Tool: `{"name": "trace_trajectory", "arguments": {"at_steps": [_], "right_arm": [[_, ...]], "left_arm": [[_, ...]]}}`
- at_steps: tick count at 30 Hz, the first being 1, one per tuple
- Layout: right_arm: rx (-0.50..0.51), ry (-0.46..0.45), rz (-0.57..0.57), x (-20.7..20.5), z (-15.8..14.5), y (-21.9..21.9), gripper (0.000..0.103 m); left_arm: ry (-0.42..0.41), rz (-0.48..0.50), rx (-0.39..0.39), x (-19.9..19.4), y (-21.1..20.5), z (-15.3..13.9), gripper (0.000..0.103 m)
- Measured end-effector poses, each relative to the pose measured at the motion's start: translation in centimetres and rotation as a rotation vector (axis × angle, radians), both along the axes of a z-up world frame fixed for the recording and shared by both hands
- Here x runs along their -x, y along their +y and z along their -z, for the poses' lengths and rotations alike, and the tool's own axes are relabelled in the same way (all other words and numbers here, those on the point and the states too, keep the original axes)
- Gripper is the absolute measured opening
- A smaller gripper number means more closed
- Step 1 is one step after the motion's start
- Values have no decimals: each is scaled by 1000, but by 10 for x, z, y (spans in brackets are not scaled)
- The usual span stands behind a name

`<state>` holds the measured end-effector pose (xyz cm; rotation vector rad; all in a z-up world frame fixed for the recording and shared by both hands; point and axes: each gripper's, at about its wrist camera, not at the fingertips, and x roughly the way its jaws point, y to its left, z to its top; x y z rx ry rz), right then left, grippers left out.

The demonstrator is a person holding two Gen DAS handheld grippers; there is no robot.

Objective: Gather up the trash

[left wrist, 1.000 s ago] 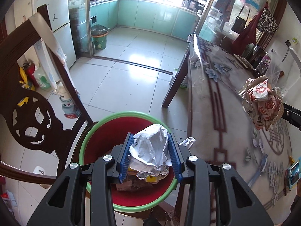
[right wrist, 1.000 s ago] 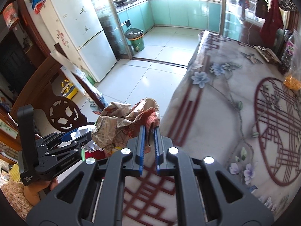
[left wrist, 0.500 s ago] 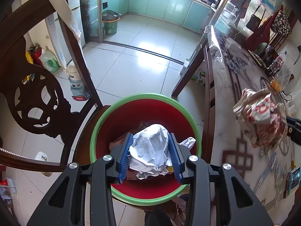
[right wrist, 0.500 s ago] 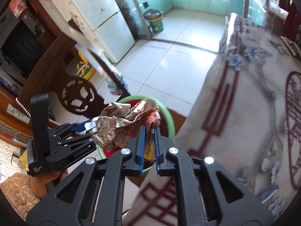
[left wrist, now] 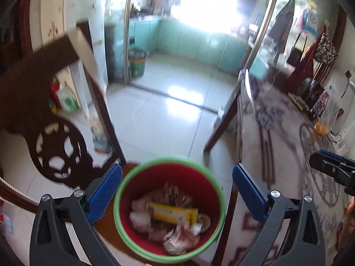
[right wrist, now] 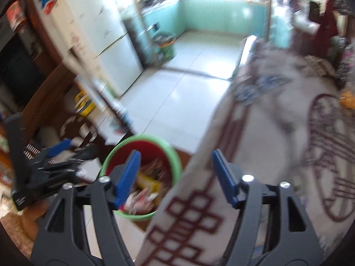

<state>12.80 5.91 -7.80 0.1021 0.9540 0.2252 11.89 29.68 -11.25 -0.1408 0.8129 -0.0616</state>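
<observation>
We hold both grippers above a red bucket (left wrist: 137, 184) with a green rim, which stands on a dark wooden seat beside the table (left wrist: 286, 137). Our left gripper (left wrist: 177, 190) sits right over the bucket's mouth, its blue pads spread wide and opening further, with nothing between them. Our right gripper (right wrist: 176, 177) hangs over the bucket's edge nearest the table, one finger over the bucket and the other over the table's patterned cloth; its jaws are opening too and hold nothing. The trash (left wrist: 170, 219) lies inside the bucket: a yellow box (left wrist: 173, 214) lies across the top of the heap, with crumpled white paper (left wrist: 138, 218) on its left, brownish crumpled wrapping (left wrist: 170, 191) behind it and a reddish crinkled wad (left wrist: 179, 240) in front, nearest us. In the right wrist view the same bucket (right wrist: 175, 155) shows the yellow and red scraps through motion blur, and the left gripper (right wrist: 64, 153) appears just left of the bucket.
</observation>
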Motion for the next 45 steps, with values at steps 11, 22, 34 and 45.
{"name": "trace_trajectory", "arguments": {"at_steps": [11, 22, 34, 45], "right_arm": [[45, -309, 186, 56, -55, -84, 98], [104, -541, 295, 107, -80, -163, 98], [114, -491, 189, 126, -71, -216, 98], [87, -433, 152, 128, -64, -234, 98]], "left_arm": [[-393, 88, -10, 32, -78, -72, 95], [-393, 30, -30, 70, -165, -82, 95], [-335, -87, -63, 112, -234, -80, 95], [-321, -106, -100, 129, -254, -87, 95]]}}
